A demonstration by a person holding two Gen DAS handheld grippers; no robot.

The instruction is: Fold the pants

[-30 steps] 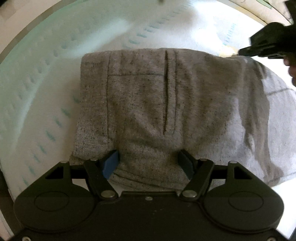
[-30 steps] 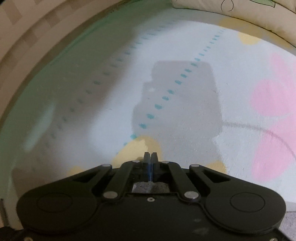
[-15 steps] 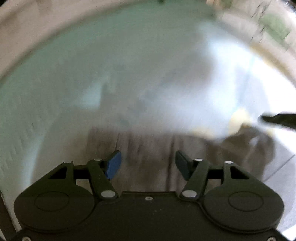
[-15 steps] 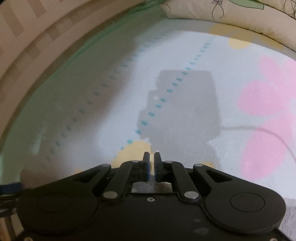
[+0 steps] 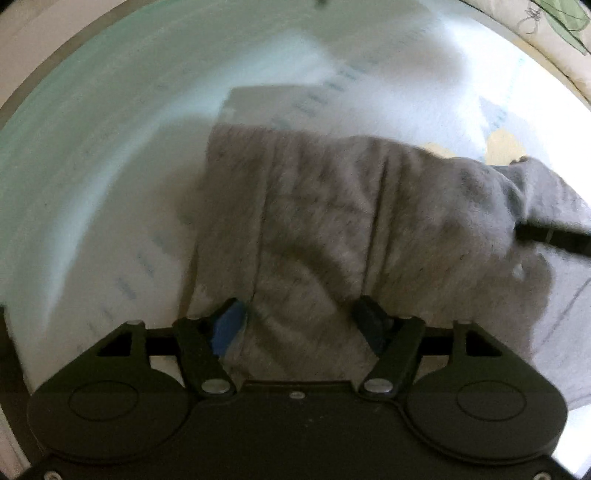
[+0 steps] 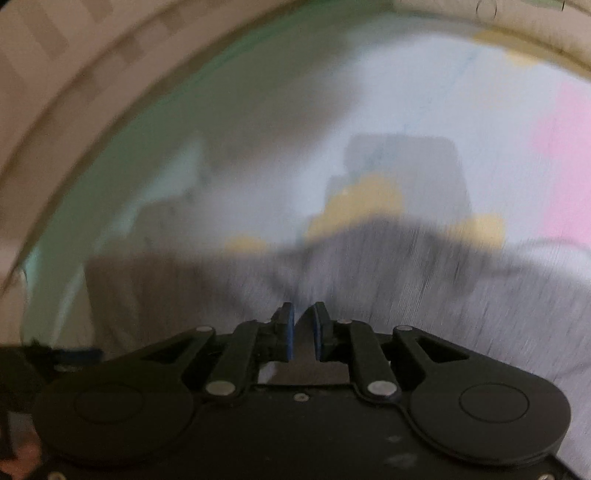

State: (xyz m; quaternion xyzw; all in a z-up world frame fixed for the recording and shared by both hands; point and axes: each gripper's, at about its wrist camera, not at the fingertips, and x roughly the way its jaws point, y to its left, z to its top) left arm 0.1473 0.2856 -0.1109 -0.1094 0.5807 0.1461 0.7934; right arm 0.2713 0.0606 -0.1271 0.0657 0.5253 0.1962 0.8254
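The grey pants point(image 5: 332, 229) lie folded into a thick block on the patterned bed sheet point(image 5: 110, 184). My left gripper point(image 5: 299, 317) is open, its jaws spread over the near edge of the folded cloth. In the right wrist view, which is blurred, the pants point(image 6: 406, 280) fill the lower half. My right gripper point(image 6: 303, 325) has its jaws a narrow gap apart, over the cloth and holding nothing. The tip of the right gripper point(image 5: 554, 236) shows at the pants' right side in the left wrist view.
The sheet has yellow point(image 6: 362, 206) and pink patches point(image 6: 565, 166) and dotted blue lines. A cream pillow or quilt edge point(image 5: 546, 33) runs along the far right. The bed's edge and a beige wall point(image 6: 55, 74) curve round the left.
The right gripper's jaws have parted from fully shut to a narrow gap, and it has drawn back so the pants now show. The left view swung up, then back down over the pants.
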